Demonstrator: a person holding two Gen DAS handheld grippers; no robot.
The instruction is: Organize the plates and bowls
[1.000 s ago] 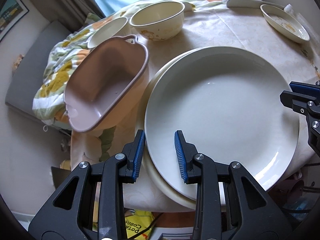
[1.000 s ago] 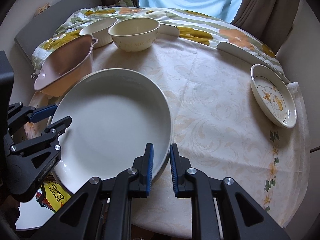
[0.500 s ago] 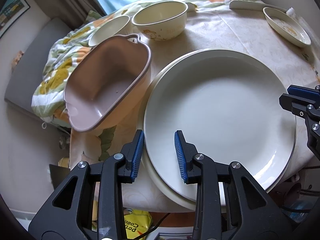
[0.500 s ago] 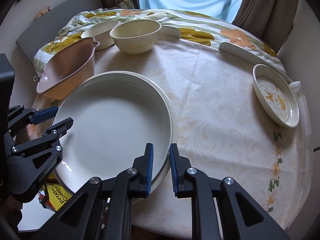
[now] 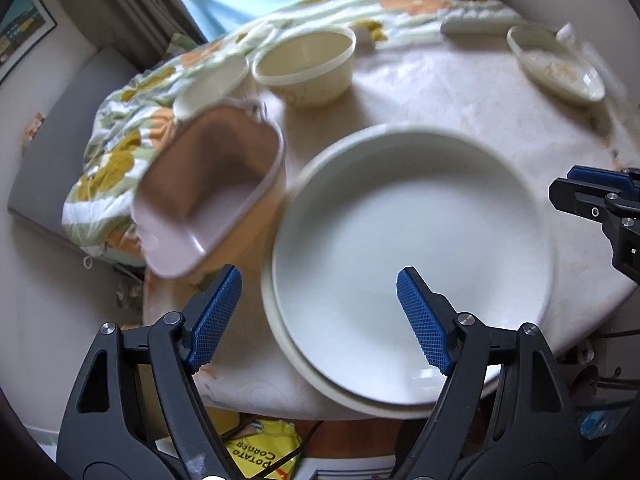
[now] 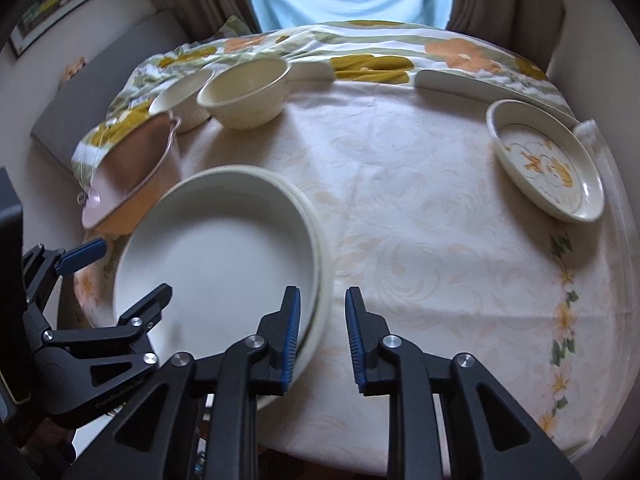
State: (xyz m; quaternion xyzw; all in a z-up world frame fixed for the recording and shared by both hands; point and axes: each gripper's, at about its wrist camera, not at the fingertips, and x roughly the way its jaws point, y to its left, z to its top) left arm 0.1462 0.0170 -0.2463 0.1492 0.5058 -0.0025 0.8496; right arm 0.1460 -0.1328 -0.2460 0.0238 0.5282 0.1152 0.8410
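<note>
At the left, a pink oblong plastic tub (image 5: 208,196) crowds the edge of the surface (image 6: 420,216). Just beside it, the large white round plate (image 5: 412,256) lies stacked on a cream plate (image 6: 322,276). The left claw (image 5: 320,320) is opening wide, empty; the right claw (image 6: 322,332) is opening too, gripping nothing. A flowered dish (image 6: 544,160) sits far right.

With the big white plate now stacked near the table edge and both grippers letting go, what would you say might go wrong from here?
1. The stacked white plates sit at the table's near edge, and the lower rim seems to overhang slightly; a nudge could tip them off.
2. The right gripper is only just opening, one of its fingers beside the rim; withdrawing now may drag the plates.
3. The tilted pink tub leans close beside the stack and could slide into it.
</note>
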